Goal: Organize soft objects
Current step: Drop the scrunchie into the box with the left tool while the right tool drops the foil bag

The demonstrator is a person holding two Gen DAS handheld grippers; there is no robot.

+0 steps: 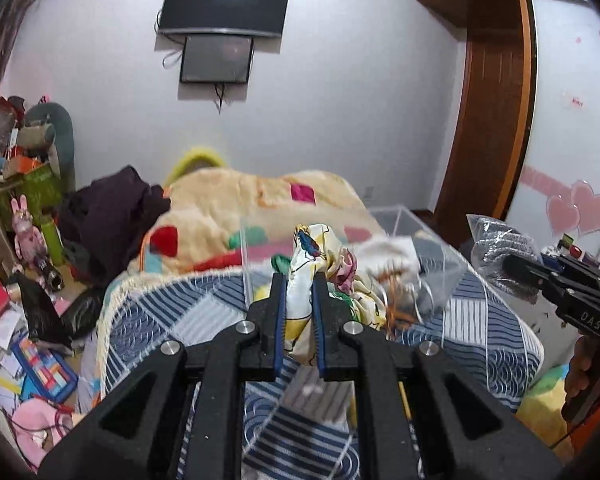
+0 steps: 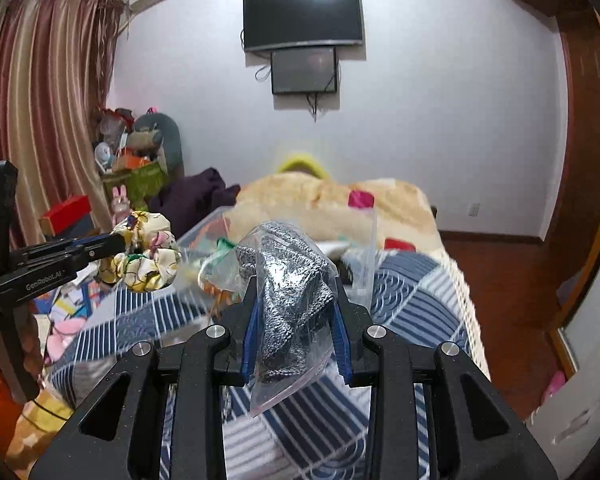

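My left gripper (image 1: pixel 299 280) is shut on a yellow-and-white printed cloth scrunchie (image 1: pixel 306 264) and holds it above the bed; it also shows in the right wrist view (image 2: pixel 146 256). My right gripper (image 2: pixel 294 288) is shut on a clear plastic bag with a grey knitted item (image 2: pixel 288 280) inside; the bag also shows at the right of the left wrist view (image 1: pixel 500 252). A clear plastic box (image 1: pixel 428 240) with soft items inside stands on the bed just beyond both grippers.
The bed has a blue-and-white patterned quilt (image 1: pixel 188 320) and a cream fleece blanket (image 1: pixel 260 200) behind the box. Cluttered floor and shelves lie left (image 1: pixel 28 320). A wooden wardrobe (image 1: pixel 492 120) stands right. A TV (image 1: pixel 226 4) hangs on the far wall.
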